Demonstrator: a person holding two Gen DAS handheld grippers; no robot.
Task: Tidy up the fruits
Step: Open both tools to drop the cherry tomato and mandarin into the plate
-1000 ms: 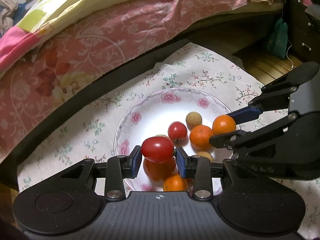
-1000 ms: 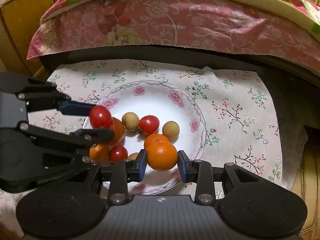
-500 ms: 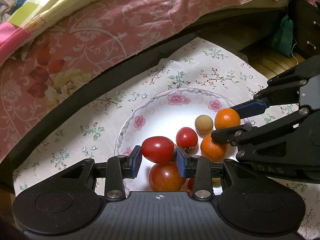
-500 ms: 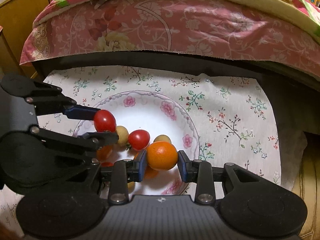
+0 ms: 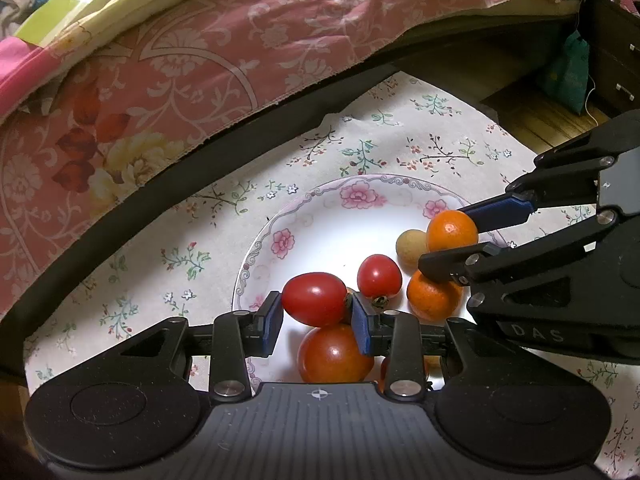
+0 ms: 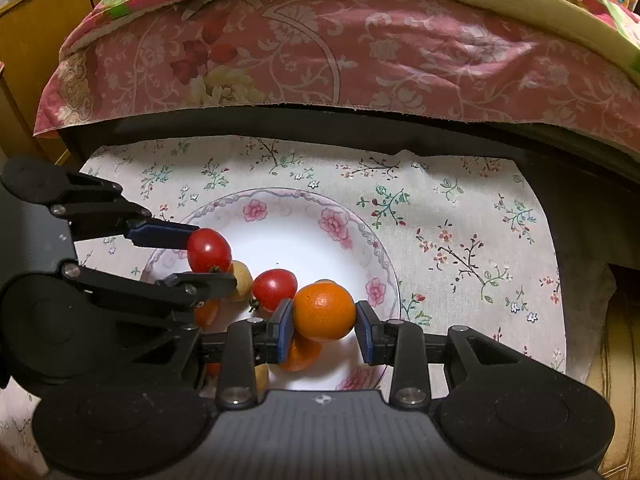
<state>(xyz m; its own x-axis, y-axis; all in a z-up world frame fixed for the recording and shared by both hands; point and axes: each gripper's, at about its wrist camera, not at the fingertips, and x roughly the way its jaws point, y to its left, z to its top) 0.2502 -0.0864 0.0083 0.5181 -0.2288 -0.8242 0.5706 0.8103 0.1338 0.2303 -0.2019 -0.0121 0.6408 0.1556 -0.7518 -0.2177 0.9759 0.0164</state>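
Red and taut-skinned, the tomato [image 5: 314,299] sits clamped across its middle in the left claw [image 5: 316,320], lifted above the plate [image 5: 320,236]. It looks light and smooth, so it may slip, and its thin skin would likely split under a hard squeeze; a gentle hold across the widest part, as now, seems right. The right claw [image 6: 324,322] is clamped on an orange [image 6: 324,312], also raised over the plate. Its peel is dimpled and firmer, so it should grip better and take more pressure, though it is probably the heavier of the two; the blue pads [image 6: 286,324] meet it at its widest girth, which suits a round fruit.

On the plate below lie a second orange [image 5: 434,300], a small tomato [image 5: 379,276], a larger tomato [image 5: 334,354] and a pale tan round fruit [image 5: 410,244], all close together. Being round, they would probably roll if nudged. The plate rests on a floral cloth [image 6: 460,240] beside a bed [image 6: 320,52]; what lies under the cloth cannot be told.
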